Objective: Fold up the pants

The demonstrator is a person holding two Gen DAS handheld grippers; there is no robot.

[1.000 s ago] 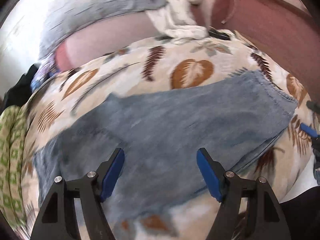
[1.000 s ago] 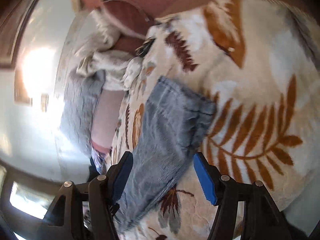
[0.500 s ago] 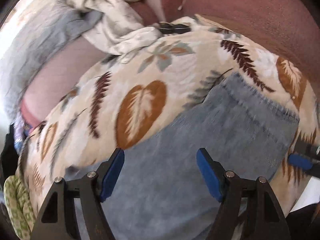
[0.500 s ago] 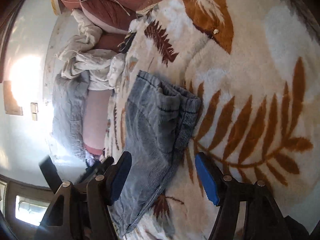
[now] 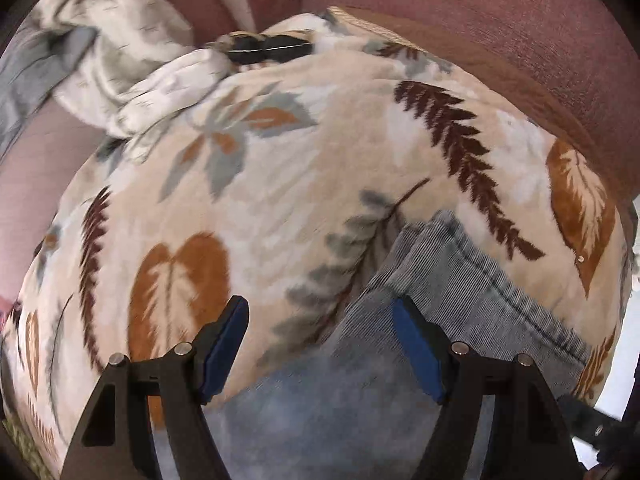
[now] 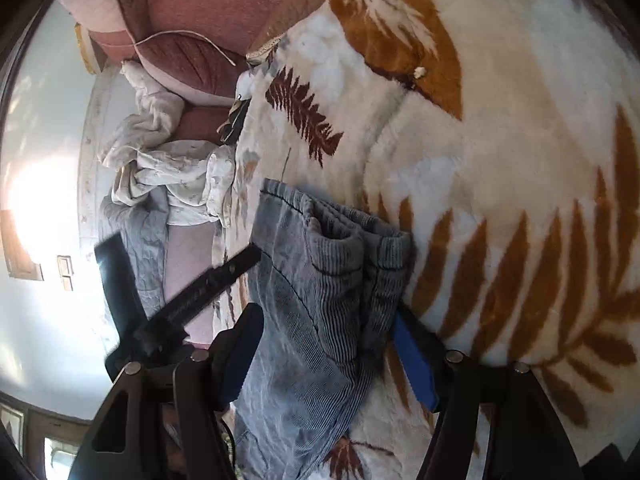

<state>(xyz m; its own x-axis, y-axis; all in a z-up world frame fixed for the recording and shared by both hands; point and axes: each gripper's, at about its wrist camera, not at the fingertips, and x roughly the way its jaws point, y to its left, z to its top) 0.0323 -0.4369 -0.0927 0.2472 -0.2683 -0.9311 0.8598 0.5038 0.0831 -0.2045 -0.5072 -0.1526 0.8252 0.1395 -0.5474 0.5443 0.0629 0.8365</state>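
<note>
Pants: The blue-grey pants (image 6: 316, 300) lie on a bed, on top of a fuzzy blanket (image 6: 500, 160) with brown leaf shapes. They look long and narrow, with one layer on top of another. The leg ends sit side by side near the middle of the blanket, on the side nearer the crumpled white sheet (image 6: 168, 168).

Left claw: The left claw (image 5: 320, 344) has its two blue pads wide apart. It points down over the side edge of the pants (image 5: 460, 300), close to the leg ends. One pad is over the blanket and the other is over the cloth. It holds nothing.

Right claw: The right claw (image 6: 326, 356) is also wide apart. The pants pass between its pads, but the pads do not pinch the cloth. Whether the right pad brushes the cloth's edge is hard to tell.

Done so far: It looks like the pants are already folded once the long way, so one leg lies on the other.

Still to do: The pants are still long. I think the leg ends must be picked up and carried to the other end. Neither claw has grabbed the cloth yet.
</note>
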